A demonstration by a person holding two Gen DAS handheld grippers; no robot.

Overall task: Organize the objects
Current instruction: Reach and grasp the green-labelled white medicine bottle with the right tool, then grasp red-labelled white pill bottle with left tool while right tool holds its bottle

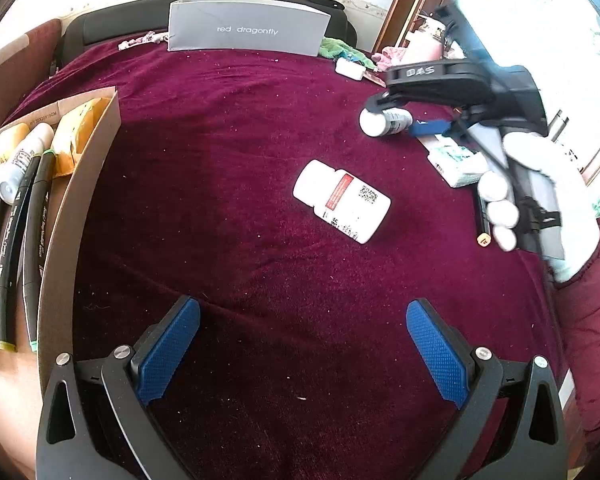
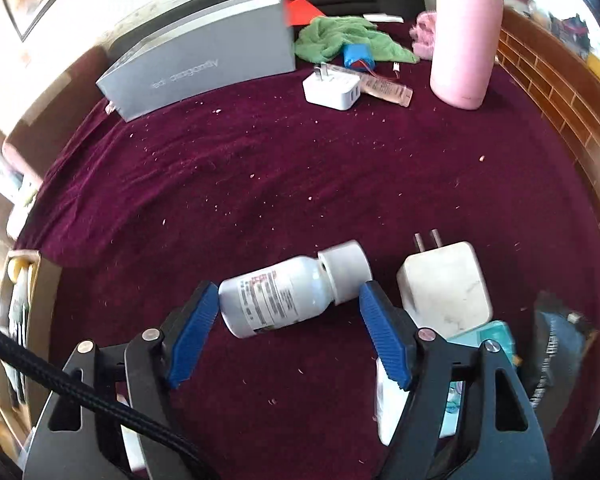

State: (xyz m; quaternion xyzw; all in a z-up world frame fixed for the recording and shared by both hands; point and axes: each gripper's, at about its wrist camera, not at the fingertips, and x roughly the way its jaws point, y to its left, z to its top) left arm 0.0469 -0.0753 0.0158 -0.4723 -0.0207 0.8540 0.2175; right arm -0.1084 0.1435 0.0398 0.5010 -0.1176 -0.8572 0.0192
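Lying sideways between the right gripper point(image 2: 288, 312) fingers: small white bottle point(image 2: 284, 292), base touching left pad, fingers parted, not clamped. Left gripper point(image 1: 302, 352) wide open, empty.

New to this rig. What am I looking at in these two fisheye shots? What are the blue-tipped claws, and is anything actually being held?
No robot here: a person holds a two-finger gripper in each hand, and a camera on each looks out along its blue pads.

The left wrist view shows the left gripper open over the bare maroon cloth, holding nothing. Ahead lies a large white bottle on its side; at the left, a cardboard box holds markers. The gloved hand carries the right gripper.

The right wrist view shows the right gripper straddling a small white bottle lying on its side. One pad meets the bottle's base, the other stands just off the cap, so it is not gripped. Beside it lies a white charger; further back, a pink flask and a grey box.
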